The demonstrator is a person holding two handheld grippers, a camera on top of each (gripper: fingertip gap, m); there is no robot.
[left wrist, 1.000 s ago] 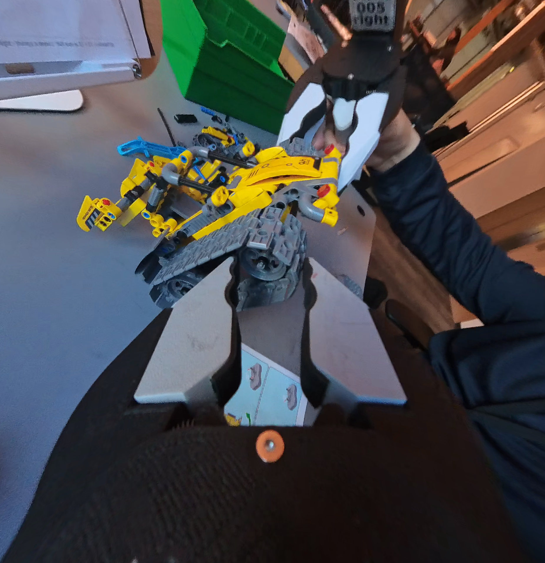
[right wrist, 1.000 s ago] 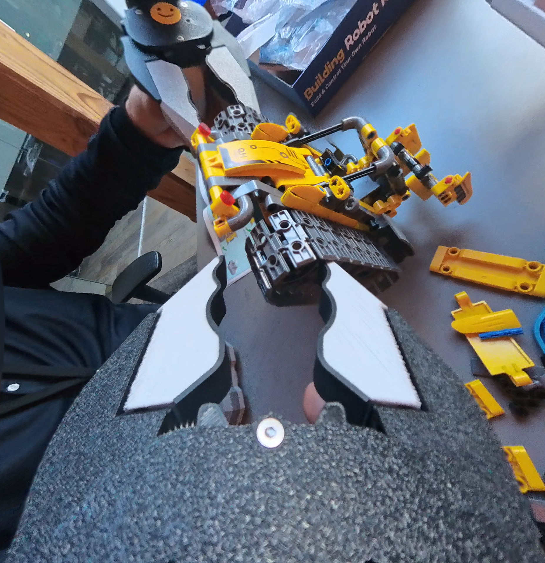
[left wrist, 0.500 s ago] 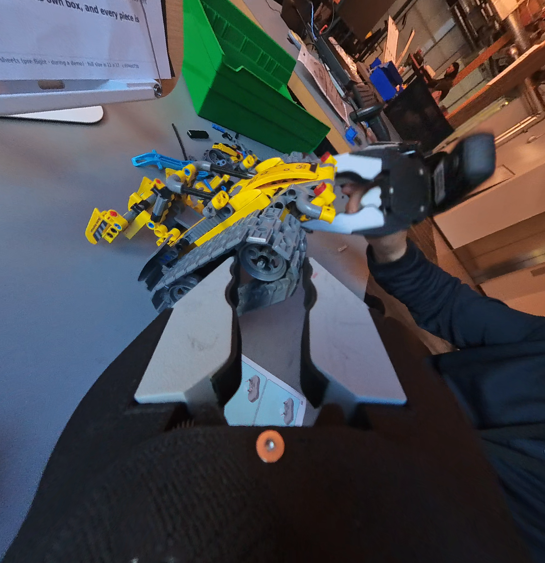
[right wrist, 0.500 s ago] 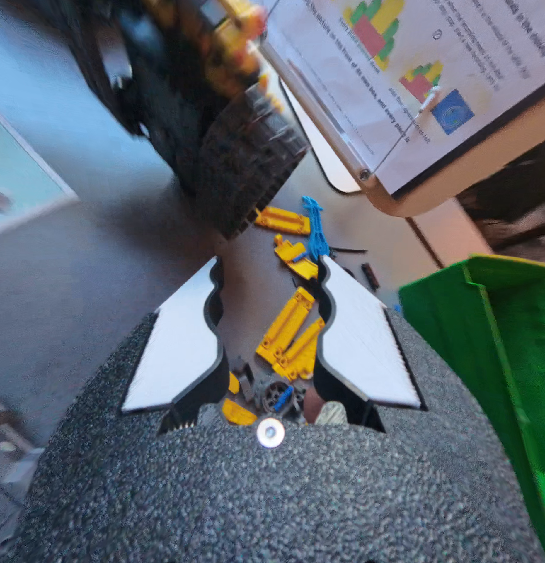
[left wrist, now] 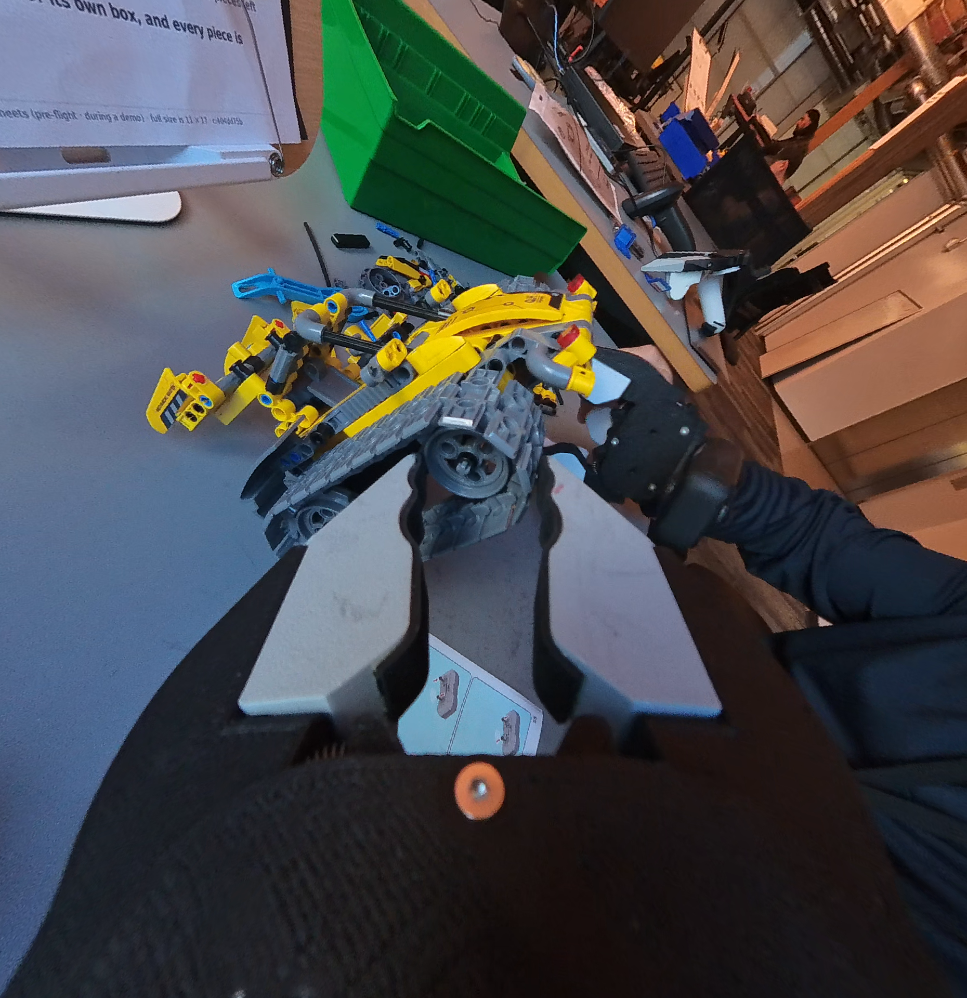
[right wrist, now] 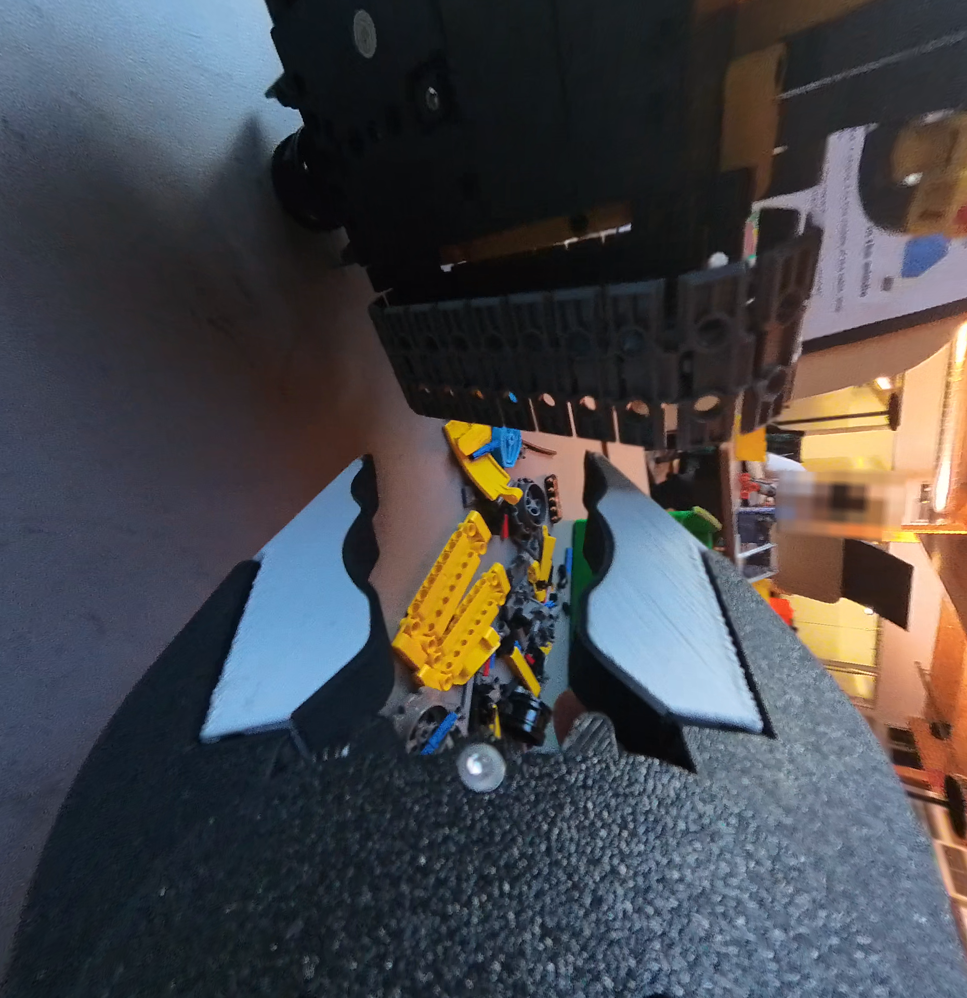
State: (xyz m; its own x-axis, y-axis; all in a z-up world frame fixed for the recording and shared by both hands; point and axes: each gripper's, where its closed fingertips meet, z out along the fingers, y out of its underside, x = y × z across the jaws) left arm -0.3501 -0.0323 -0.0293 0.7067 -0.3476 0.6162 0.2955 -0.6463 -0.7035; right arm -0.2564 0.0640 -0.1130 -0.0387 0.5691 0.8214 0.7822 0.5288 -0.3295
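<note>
A yellow and grey brick-built tracked vehicle (left wrist: 443, 345) rests nose-down on the grey table (left wrist: 92, 540), its rear lifted. My left gripper (left wrist: 478, 475) is shut on its rear grey track (left wrist: 487, 426). My right gripper (left wrist: 592, 405) sits low beside the vehicle's rear right corner, turned on its side. In the right wrist view it (right wrist: 478, 464) is open and empty, looking up at the dark underside of the track (right wrist: 578, 356) just above its fingertips.
Loose yellow, blue and black pieces (right wrist: 454, 599) lie on the table beyond the vehicle. A green bin (left wrist: 443, 162) stands behind, a white sign stand (left wrist: 119, 108) at back left. An instruction booklet (left wrist: 470, 702) lies under my left gripper. The table edge runs close on the right. There is about 15 centimeters between the tips of the two grippers.
My right gripper left the top rear of the vehicle, swung down and rolled over, and now sits low under its rear. My left gripper has kept its hold.
</note>
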